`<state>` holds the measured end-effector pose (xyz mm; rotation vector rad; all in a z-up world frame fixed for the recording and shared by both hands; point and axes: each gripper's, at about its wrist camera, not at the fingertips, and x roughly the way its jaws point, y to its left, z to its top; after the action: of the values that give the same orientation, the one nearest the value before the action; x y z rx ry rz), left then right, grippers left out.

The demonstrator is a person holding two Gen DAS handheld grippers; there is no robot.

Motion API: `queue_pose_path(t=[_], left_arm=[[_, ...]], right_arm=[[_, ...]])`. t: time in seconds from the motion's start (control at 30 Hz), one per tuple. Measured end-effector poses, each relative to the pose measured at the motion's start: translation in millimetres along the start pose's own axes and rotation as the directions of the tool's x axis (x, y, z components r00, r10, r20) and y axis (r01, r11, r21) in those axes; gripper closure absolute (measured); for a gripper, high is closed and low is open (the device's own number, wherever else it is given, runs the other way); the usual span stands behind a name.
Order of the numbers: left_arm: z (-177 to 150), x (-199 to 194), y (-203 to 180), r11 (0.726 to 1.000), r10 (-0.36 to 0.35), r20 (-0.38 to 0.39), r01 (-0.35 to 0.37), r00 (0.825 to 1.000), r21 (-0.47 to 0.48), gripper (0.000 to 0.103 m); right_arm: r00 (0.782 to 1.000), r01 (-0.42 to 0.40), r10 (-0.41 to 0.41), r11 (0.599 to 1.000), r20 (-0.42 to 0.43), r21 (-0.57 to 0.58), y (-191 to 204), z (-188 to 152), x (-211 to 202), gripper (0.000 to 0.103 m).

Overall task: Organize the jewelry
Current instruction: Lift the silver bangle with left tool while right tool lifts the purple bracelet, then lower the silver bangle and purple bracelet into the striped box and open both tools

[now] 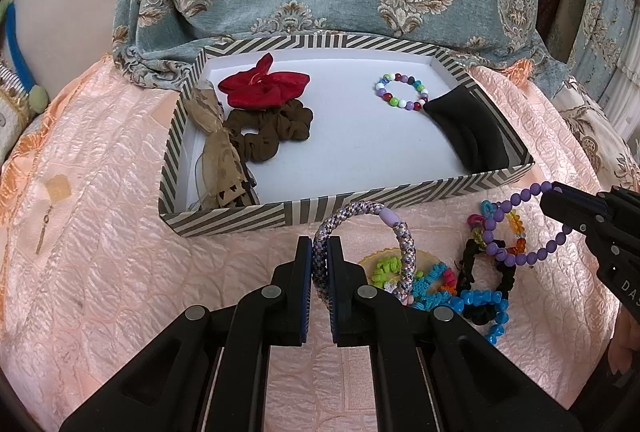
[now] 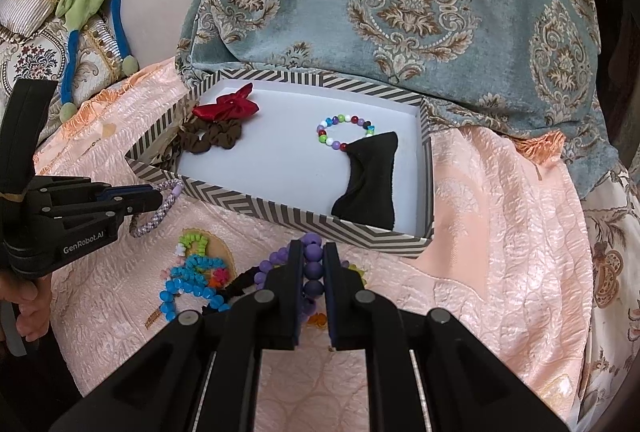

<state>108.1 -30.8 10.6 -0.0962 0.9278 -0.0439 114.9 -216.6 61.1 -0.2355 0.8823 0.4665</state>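
Your left gripper [image 1: 320, 252] is clamped on the braided lilac hair tie [image 1: 362, 232], which is held up off the bedspread, just near of the striped box [image 1: 240, 216]. Your right gripper [image 2: 313, 264] is clamped on the purple bead bracelet [image 1: 520, 228], also lifted, over the pile of loose hair ties and bracelets [image 1: 472, 284] on the pink bedspread [image 1: 120, 232], near-right of the box. In the box: red scrunchie [image 1: 264, 86] and brown scrunchie [image 1: 268, 130] at far left, beige ribbon [image 1: 218, 156] along the left wall, multicolour bead bracelet [image 1: 402, 92] at far right, touching the black cloth [image 1: 468, 128] against the right wall.
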Motion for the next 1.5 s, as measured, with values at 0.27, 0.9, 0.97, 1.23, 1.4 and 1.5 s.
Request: queue_pose_path(t=[0.27,0.9,0.97,1.23,1.4,1.5], left_arm=[[0.5,-0.3,-0.4,1.0,0.0,0.003,0.0,1.0,0.0,0.103],[5.5,-9.5,-4.3,1.0,-0.019,0.032,0.019,0.999,-0.004,0.103],[10.3,-16.0,-7.3,1.0,-0.028,0.053,0.028,0.998,-0.001,0.103],[59.6,-17.8,-12.5,0.999,-0.043,0.089,0.044,0.995,-0.01,0.103],[72.2,30.4,-10.1,1.0,-0.015,0.017,0.016,1.0,-0.016,0.103],[69.8,46.6,-8.2,0.999,-0.005,-0.007,0.005,1.0,-0.035,0.103]], right_arm=[[1.0,0.005,-0.005,1.0,-0.001,-0.003,-0.8,1.0,-0.4,0.094],[0.998,-0.026,0.024,0.999,0.063,0.032,-5.8,9.0,-15.2,0.094],[0.994,-0.036,0.031,0.998,0.107,0.045,-8.2,16.9,-24.8,0.094],[0.987,-0.064,0.053,0.996,0.155,0.065,-15.1,69.5,-25.0,0.094],[0.987,-0.109,0.096,0.989,0.126,0.1,-18.0,95.3,11.7,0.094],[0.989,-0.12,0.108,0.985,0.101,0.126,-18.6,95.1,37.2,0.094]])
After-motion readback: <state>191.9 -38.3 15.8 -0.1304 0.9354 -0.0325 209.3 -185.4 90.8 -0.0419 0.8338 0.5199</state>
